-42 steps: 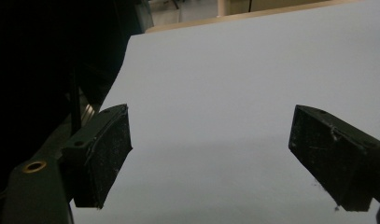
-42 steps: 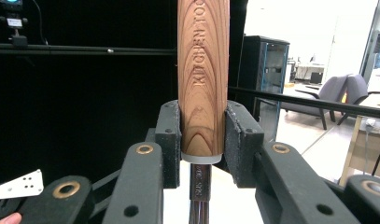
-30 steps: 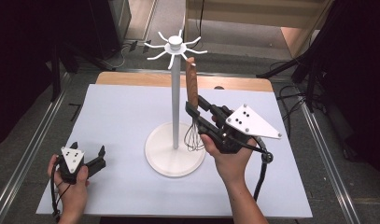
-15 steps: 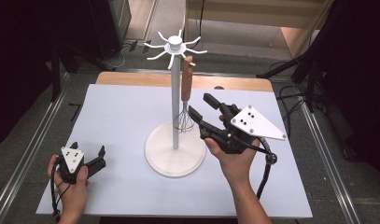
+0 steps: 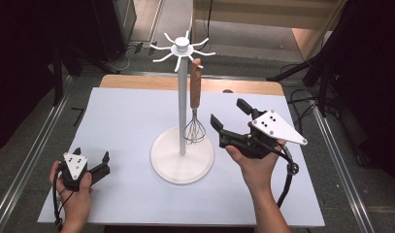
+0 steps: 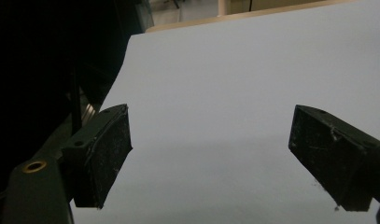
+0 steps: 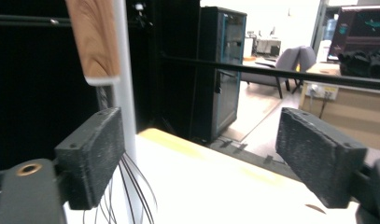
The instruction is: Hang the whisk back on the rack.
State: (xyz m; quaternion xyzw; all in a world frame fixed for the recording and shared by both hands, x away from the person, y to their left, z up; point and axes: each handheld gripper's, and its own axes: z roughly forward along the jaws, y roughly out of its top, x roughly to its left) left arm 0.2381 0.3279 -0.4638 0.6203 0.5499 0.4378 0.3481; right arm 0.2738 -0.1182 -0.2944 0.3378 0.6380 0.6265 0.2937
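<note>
High view: whisk [image 5: 195, 109] with wooden handle hangs from white stand [image 5: 182, 145]. Right gripper [image 5: 229, 121], jaws just opened wide and empty, sits just beside it. Left gripper [image 5: 92, 162], wide open, rests well apart.

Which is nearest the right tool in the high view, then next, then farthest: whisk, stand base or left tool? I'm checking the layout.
From the right tool:
1. Whisk, hanging just to its left.
2. Stand base, left and nearer the person.
3. Left tool, at the table's far left.
</note>
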